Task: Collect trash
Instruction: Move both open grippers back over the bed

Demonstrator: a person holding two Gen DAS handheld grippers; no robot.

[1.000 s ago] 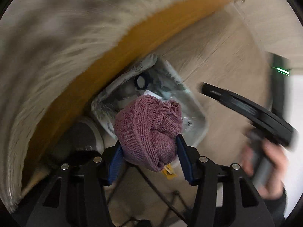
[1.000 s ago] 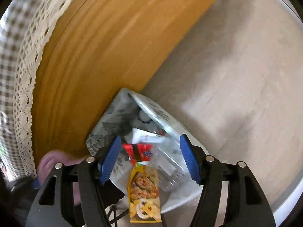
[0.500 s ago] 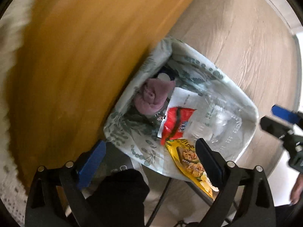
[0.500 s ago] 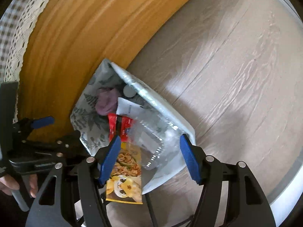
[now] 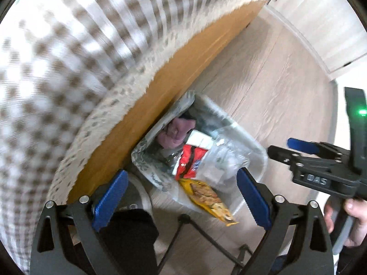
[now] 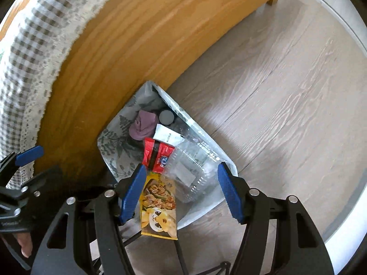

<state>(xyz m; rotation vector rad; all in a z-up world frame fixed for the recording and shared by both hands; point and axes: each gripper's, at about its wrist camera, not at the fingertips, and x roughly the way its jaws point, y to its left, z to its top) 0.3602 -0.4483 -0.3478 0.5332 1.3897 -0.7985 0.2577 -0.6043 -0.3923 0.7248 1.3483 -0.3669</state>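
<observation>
Surface [image 6: 142, 52]: we note a wooden side panel, orange-brown, running diagonally, draped on top with a checked tablecloth [image 5: 75, 52] edged in lace.

Floor [image 6: 286, 96]: pale grey wood-grain planks; a white skirting strip curves along the far edge.

Trash bag [image 6: 114, 137]: leaf-printed, held on a thin black wire stand, set on the floor right against the wooden panel, mouth open upward.

Contents we record: a mauve cloth [image 6: 143, 123] at the far end beside a grey round cap [image 6: 166, 117]; a white paper slip [image 6: 166, 135]; a red wrapper [image 6: 158, 155]; a clear plastic clamshell [image 6: 192, 171]; a yellow snack packet [image 6: 158, 208] hanging over the near rim.

Left tool [image 5: 181, 197]: blue pads spread wide, nothing between them, above the bag.

Right tool [image 6: 182, 190]: likewise wide apart, empty, poised over the packet and clamshell without touching either.
</observation>
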